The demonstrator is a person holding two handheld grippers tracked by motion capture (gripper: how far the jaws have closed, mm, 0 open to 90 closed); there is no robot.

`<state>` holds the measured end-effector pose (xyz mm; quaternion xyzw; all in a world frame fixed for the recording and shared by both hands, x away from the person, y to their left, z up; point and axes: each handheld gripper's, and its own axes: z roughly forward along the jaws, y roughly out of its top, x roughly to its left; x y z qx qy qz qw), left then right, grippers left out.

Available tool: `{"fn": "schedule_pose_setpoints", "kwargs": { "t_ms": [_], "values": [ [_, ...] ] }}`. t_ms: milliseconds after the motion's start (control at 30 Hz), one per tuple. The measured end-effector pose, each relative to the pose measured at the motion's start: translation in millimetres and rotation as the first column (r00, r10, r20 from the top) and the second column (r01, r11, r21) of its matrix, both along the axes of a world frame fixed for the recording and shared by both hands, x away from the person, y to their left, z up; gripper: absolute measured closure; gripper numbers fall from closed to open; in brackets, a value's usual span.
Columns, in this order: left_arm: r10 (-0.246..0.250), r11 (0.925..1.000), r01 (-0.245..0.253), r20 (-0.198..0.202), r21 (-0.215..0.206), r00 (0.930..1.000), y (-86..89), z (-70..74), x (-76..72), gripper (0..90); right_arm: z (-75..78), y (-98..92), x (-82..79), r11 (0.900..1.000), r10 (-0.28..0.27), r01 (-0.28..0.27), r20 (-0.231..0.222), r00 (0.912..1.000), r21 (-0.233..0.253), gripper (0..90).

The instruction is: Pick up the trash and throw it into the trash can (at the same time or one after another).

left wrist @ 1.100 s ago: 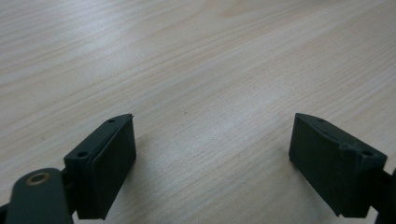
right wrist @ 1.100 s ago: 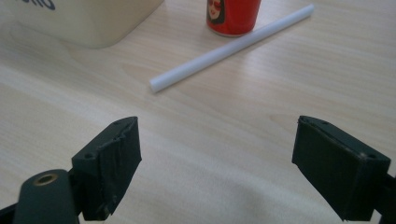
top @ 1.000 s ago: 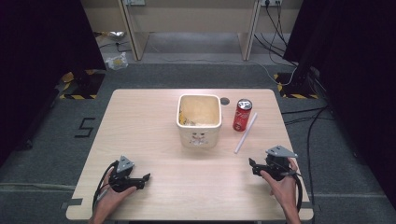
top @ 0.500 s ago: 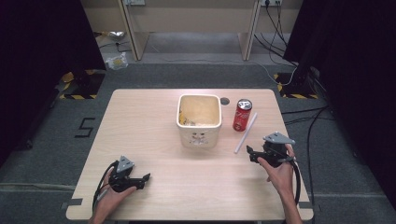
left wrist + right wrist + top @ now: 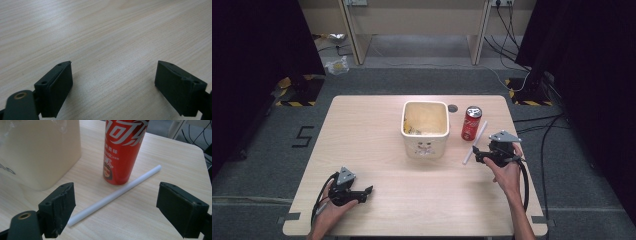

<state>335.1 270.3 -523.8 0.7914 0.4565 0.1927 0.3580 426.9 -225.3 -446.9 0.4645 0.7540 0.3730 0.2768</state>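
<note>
A red soda can stands upright on the wooden table, right of a cream square bin. A white straw lies flat just right of the can. My right gripper is open, low over the near end of the straw, with the straw running between its jaws. My left gripper is open near the table's front left, above bare wood with nothing between its jaws.
The bin holds crumpled wrappers and has a plastic liner. A small dark round spot sits on the table behind the can. Cables trail on the floor at right; desk legs stand beyond the table.
My right gripper has moved forward and left from the table's front right toward the straw and can. The left gripper has stayed put.
</note>
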Motion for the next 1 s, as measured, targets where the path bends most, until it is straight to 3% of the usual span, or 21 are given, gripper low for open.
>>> {"fn": "schedule_pose_setpoints", "kwargs": {
  "t_ms": [167,400,467,567,667,767,833,1000],
  "values": [
    [0.0,1.0,0.0,0.0,-0.001,1.0,0.0,0.0,0.0,13.9,0.4,-2.8,5.1,0.999,0.002,-0.002,-0.002,1.0,0.046,15.6],
    [0.0,1.0,0.0,0.0,0.0,1.0,0.0,0.0,0.0,13.9,7.2,-2.3,12.4,0.999,-0.002,0.001,0.02,0.9998,0.039,15.6],
    [0.001,1.0,-0.001,0.0,-0.001,1.0,-0.1,0.0,0.0,13.9,7.4,-1.9,18.5,0.998,0.0,0.0,0.01,1.0,0.061,15.6],
    [0.0,1.0,0.0,0.0,-0.001,1.0,0.0,0.0,0.0,13.9,7.4,0.0,23.2,0.999,-0.004,0.003,0.018,0.9998,0.044,15.6],
    [0.0,1.0,0.0,0.0,-0.001,1.0,0.0,0.0,0.0,13.9,10.6,5.4,33.3,0.997,-0.002,-0.001,0.028,0.9996,0.075,16.0],
    [0.001,1.0,-0.001,0.0,-0.001,1.0,0.0,0.0,0.0,13.9,12.2,10.1,41.7,0.999,-0.002,0.001,0.025,0.9997,0.046,16.0],
    [0.001,1.0,-0.001,0.0,-0.001,1.0,0.0,0.0,-0.1,13.9,12.7,12.4,46.1,0.997,-0.005,0.004,0.023,0.9997,0.072,16.0],
    [0.0,1.0,0.0,0.0,0.0,1.0,0.0,0.0,0.0,13.9,13.8,17.7,56.6,0.999,-0.002,0.002,0.018,0.9998,0.048,16.0]
  ]
}}
